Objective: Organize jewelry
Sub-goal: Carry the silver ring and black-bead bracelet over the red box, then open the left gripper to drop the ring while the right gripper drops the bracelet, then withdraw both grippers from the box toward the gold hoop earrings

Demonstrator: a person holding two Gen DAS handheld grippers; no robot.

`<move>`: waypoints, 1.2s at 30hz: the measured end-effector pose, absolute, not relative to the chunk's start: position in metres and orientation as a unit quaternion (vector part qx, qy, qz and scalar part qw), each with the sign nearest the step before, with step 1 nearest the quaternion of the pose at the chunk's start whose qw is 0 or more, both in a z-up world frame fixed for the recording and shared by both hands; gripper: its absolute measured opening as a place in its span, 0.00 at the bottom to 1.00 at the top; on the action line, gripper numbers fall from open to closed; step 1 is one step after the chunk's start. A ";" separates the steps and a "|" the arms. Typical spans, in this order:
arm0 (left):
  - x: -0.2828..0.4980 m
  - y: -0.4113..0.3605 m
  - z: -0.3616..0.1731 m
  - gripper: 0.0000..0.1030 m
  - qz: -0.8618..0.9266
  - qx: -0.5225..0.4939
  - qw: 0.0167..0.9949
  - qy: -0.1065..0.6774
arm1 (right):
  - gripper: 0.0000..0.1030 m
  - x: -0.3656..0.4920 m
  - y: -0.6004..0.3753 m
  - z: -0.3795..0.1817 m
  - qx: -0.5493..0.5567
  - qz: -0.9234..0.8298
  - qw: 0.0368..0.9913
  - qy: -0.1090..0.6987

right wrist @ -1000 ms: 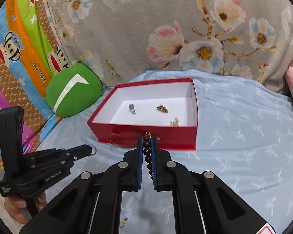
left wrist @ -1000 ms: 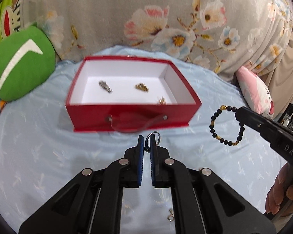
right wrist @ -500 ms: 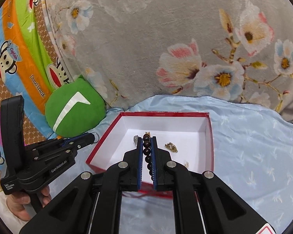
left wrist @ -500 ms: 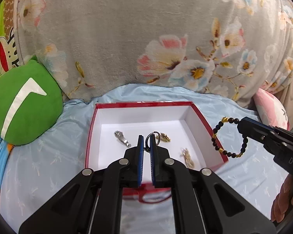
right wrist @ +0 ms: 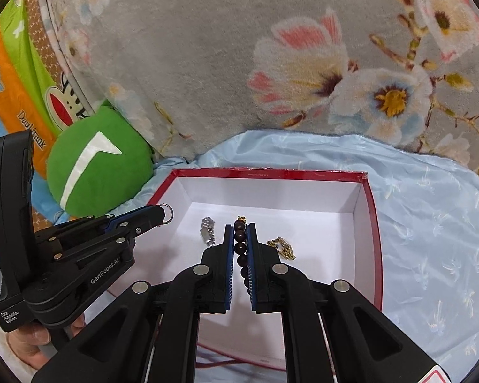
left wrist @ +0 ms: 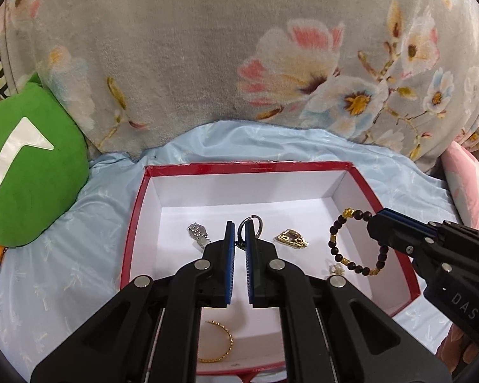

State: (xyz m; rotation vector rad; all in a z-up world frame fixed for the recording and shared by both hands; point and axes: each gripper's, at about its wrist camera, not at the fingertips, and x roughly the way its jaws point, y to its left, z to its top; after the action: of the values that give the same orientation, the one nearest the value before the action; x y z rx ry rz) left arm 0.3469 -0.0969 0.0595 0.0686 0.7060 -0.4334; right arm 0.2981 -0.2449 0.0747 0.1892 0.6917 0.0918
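A red box [left wrist: 134, 233] with a white inside sits on the blue sheet; it also shows in the right wrist view [right wrist: 375, 223]. My left gripper [left wrist: 238, 239] is shut on a small silver ring [left wrist: 250, 226] and holds it above the box's middle. My right gripper [right wrist: 239, 239] is shut on a dark bead bracelet [right wrist: 240, 249] with gold beads, hanging over the box's right side [left wrist: 351, 242]. In the box lie a silver watch piece [left wrist: 198, 234], a gold piece [left wrist: 291, 237], a gold hoop [left wrist: 218, 343] and a small pale item [left wrist: 337, 268].
A green round cushion [left wrist: 25, 172] lies left of the box. A grey floral blanket [left wrist: 239, 48] rises behind it. A pink pillow [left wrist: 469, 185] is at the right. A cartoon-print cloth [right wrist: 12, 73] shows at far left.
Both grippers have moved forward from in front of the box to over its inside, each still holding its piece. The box now looks closer and larger.
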 end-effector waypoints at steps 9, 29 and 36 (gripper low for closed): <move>0.368 -0.103 0.037 0.05 -0.201 0.034 0.907 0.369 | 0.07 0.321 -0.246 0.055 0.089 0.045 0.928 0.358; 0.353 -0.068 0.063 0.69 -0.183 -0.013 0.919 0.349 | 0.38 0.284 -0.254 0.069 0.087 0.018 0.943 0.320; 0.318 -0.045 0.082 0.69 -0.177 -0.005 0.927 0.331 | 0.46 0.240 -0.266 0.087 0.100 0.000 0.951 0.292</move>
State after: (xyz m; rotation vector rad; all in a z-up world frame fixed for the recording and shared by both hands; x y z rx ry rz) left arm 0.3179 -0.0447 0.0820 -0.0095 0.6787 -0.3621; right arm 0.2396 -0.2656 0.0874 0.2040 0.5942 -0.0001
